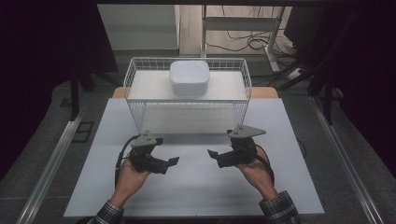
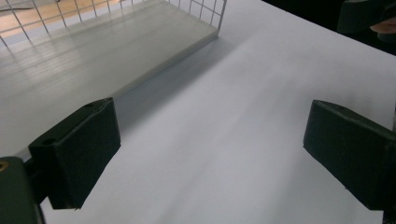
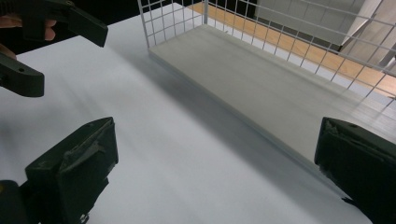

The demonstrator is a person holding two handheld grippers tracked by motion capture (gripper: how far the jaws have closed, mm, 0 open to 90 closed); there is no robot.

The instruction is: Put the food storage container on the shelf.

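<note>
Both tools sit low over the smooth white worktop [image 1: 196,186], pointing in at each other with bare surface between them. The left tool [image 1: 173,161] has its jaws spread wide, nothing between them, and the right tool [image 1: 211,153] is just as wide and empty. Behind them stands a white wire-mesh basket [image 1: 135,77] near the worktop's far edge, a rounded, glossy white lidded box [image 1: 189,77] inside it on its pale flat floor.
</note>
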